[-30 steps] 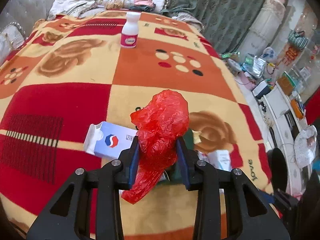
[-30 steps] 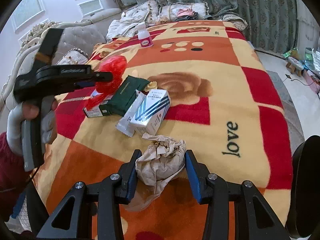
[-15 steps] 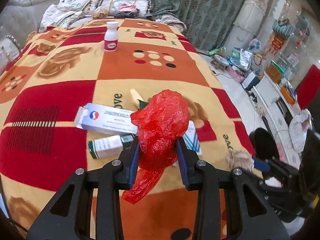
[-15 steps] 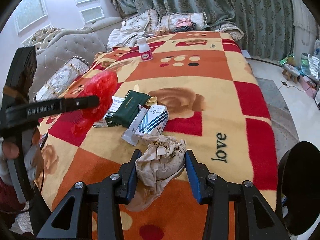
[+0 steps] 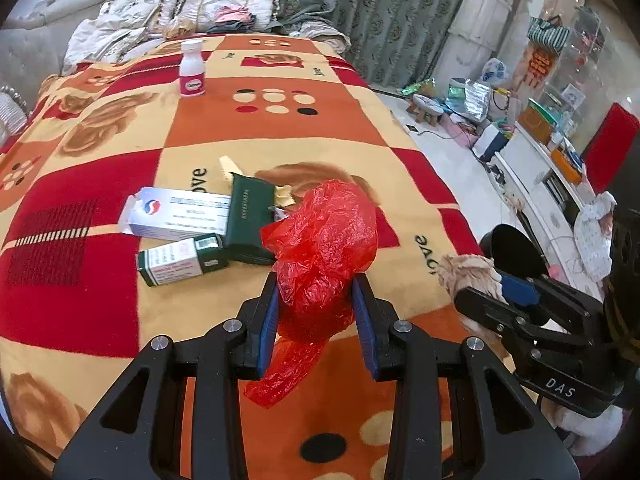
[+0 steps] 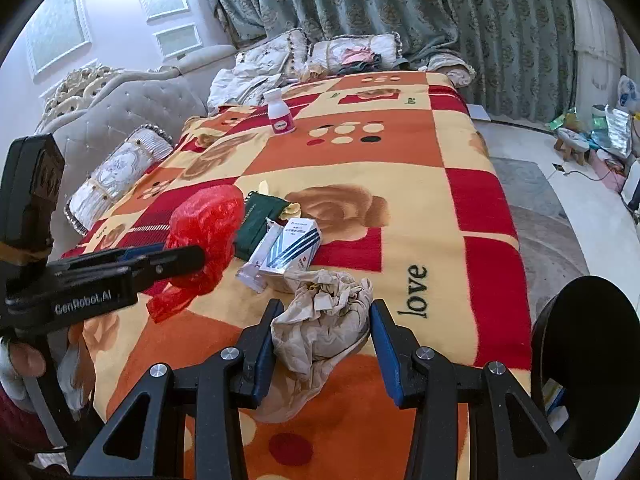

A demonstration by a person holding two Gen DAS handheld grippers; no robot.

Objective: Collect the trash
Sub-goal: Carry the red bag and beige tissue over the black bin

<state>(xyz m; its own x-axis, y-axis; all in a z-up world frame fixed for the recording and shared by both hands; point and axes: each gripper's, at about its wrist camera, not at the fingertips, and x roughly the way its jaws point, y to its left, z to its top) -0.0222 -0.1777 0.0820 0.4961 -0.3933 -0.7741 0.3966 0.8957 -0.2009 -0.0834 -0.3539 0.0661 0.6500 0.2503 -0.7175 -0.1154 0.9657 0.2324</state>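
Note:
My left gripper [image 5: 316, 300] is shut on a crumpled red plastic bag [image 5: 324, 256], held above the patterned blanket; the bag also shows in the right wrist view [image 6: 204, 232]. My right gripper [image 6: 322, 336] is shut on a wad of beige crumpled paper [image 6: 324, 320], which shows at the right of the left wrist view [image 5: 468, 272]. On the blanket lie a white and blue box [image 5: 180, 218], a green and white box [image 5: 180, 260], a dark green pouch [image 5: 250, 216] and a striped box [image 6: 294, 250].
A white bottle with a pink label [image 5: 192, 70] stands far back on the bed. Pillows and clothes [image 6: 352, 54] lie at the headboard end. A black round bin rim [image 6: 588, 360] sits at the right, off the bed's edge. Floor clutter [image 5: 468, 100] lies at the right.
Both grippers have drawn back from the pile toward the near edge of the bed, still holding their loads. The right gripper has come into the left wrist view.

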